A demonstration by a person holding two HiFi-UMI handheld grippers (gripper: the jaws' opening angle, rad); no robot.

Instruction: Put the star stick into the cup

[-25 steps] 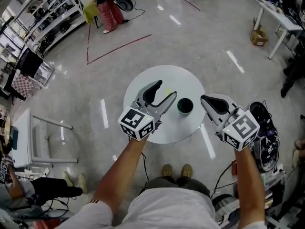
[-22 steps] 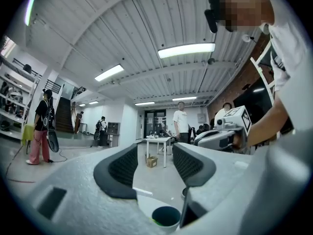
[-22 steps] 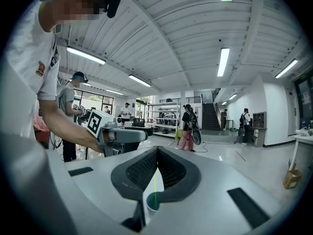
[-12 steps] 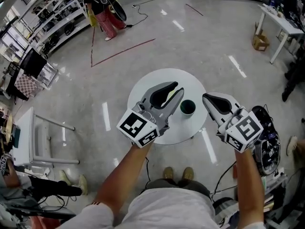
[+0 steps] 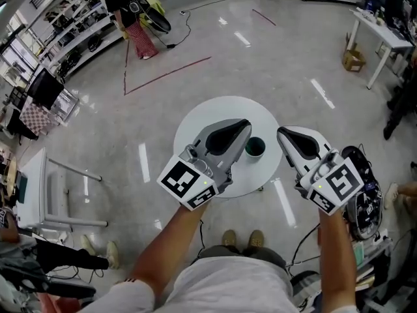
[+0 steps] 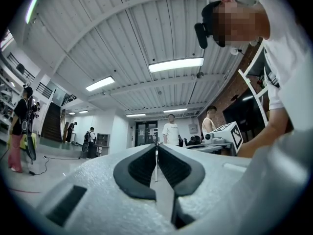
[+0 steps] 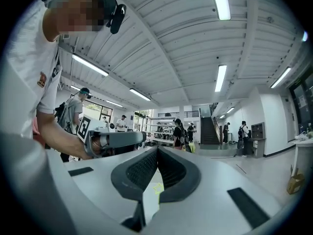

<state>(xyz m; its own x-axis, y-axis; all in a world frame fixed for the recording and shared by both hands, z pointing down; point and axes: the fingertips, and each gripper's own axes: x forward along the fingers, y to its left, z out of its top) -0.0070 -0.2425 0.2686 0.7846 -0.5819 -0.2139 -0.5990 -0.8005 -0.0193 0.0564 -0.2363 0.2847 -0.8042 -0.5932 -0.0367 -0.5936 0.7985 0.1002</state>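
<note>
- Jaws of the left gripper (image 6: 156, 148) are closing. A thin white star stick (image 6: 156, 170) stands upright in the narrow slit between their dark ribbed pads, which pinch it from both sides.
- From the head view, the left gripper (image 5: 242, 128) hangs over the round white table (image 5: 215, 109). The stick is hidden beneath the jaws there, so its star end cannot be made out.
- The dark green round cup (image 5: 254, 147) stands on the table just to the right of the left jaws' tips, apart from them. It lies to the left of the right jaws, between the two grippers.
- The right gripper (image 7: 157, 151) is clenched: its pads meet at the tips and nothing sits between them.
- Low in the gap behind the right pads is a pale yellow-green star outline (image 7: 157, 186). I cannot tell what it belongs to.
- In the head view, the right gripper (image 5: 281, 134) points its closed tips at the table's right edge, near the cup but not touching it.
- A black-and-white marker cube (image 5: 189, 182) sits at the rear of the left jaws, towards the person's arm.
- Well beyond both pairs of jaws, a red line (image 5: 166, 74) runs across the glossy grey floor (image 5: 273, 51).
</note>
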